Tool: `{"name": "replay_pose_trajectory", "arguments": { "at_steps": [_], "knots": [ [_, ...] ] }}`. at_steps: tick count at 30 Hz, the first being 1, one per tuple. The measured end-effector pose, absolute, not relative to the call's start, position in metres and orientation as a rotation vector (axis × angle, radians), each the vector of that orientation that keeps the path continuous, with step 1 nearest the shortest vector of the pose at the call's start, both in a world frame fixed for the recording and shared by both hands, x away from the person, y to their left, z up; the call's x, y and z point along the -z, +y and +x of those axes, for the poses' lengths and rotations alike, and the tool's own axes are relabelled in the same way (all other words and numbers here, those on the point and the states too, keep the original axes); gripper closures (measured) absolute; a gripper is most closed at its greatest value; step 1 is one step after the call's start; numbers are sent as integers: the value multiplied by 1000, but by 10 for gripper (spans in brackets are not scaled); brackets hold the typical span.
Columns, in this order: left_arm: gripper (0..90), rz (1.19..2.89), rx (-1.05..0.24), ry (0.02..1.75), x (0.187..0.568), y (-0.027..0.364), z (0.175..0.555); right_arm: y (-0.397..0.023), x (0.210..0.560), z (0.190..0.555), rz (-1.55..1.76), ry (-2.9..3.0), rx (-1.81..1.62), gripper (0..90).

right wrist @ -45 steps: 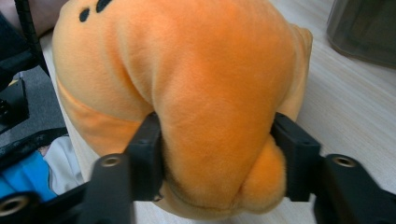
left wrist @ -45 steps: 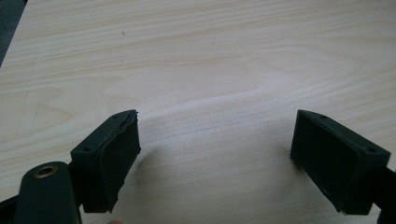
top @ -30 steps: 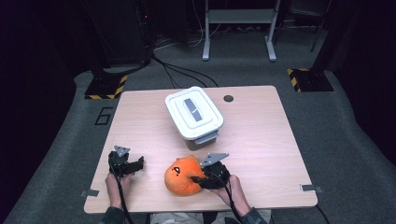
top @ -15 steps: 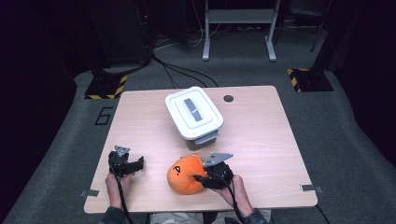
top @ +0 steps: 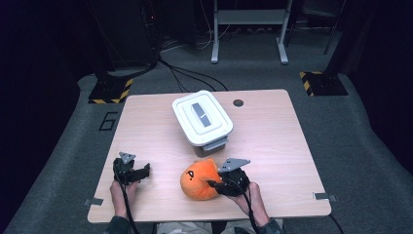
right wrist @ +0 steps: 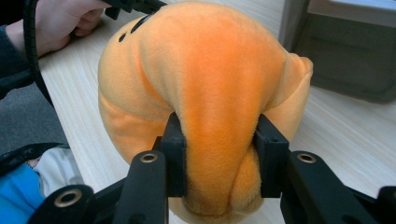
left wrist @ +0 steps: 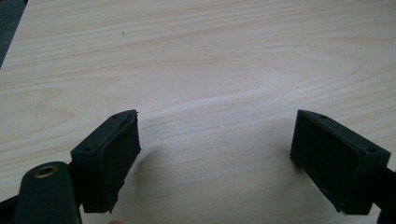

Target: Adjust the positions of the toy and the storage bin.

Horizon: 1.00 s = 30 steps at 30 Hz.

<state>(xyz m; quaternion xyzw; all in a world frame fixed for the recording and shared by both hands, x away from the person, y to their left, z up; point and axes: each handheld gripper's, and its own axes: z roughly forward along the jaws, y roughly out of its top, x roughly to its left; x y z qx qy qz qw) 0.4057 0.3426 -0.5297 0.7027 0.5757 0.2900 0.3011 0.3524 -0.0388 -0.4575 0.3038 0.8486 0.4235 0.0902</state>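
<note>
An orange plush toy (top: 198, 179) with a dark face mark rests on the wooden table (top: 272, 146) near its front edge. My right gripper (top: 214, 184) is shut on the toy's right side. In the right gripper view the two black jaws pinch a fold of the orange plush toy (right wrist: 219, 93), squeezing it narrow between the pads. My left gripper (top: 145, 171) rests at the front left of the table, apart from the toy. Its jaws stand wide open in the left gripper view, the left gripper (left wrist: 215, 154) holding nothing over bare wood.
A white lidded plastic box (top: 201, 117) stands at the table's middle, just behind the toy. A small round dark hole (top: 238, 103) sits near the far edge. Black stands and cables lie on the grey floor beyond the table.
</note>
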Motion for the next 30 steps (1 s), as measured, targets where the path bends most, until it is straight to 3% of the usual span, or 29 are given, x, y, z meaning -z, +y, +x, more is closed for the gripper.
{"name": "replay_pose_trajectory", "arguments": {
  "at_steps": [30],
  "knots": [
    [152, 1864, -771, 1529, 530, 342, 406, -80, 457, 351, 1008, 2462, -1187, 626]
  ]
}}
